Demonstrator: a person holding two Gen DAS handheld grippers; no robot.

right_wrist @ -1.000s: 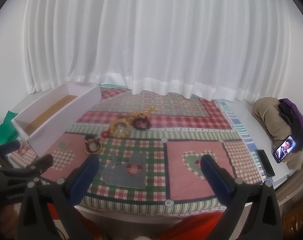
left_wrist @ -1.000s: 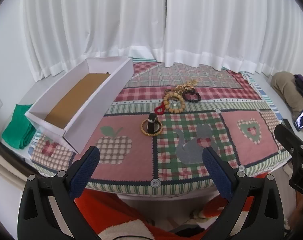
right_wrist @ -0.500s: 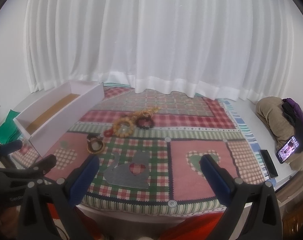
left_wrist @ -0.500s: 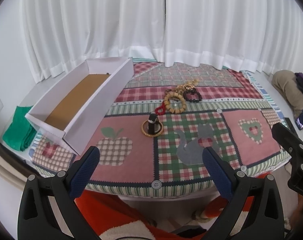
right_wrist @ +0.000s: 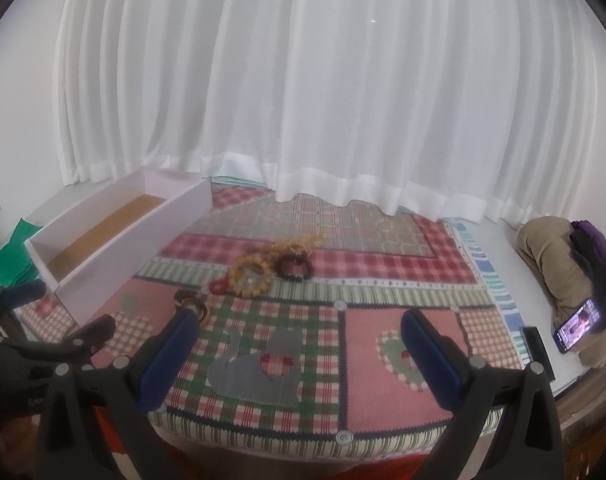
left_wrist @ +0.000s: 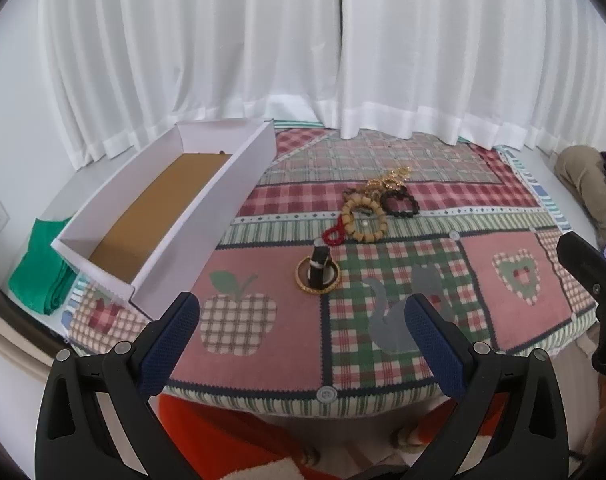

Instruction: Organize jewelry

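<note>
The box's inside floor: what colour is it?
Tan-brown, inside the white box; clearest in the left wrist view.

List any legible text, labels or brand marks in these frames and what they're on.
No text reads cleanly.
Left gripper body, seen in the right wrist view: pale lettering, too blurred and cut off to read.
Phone screen: a picture only, no legible words.
White box, quilt, jewelry: no markings.
</note>
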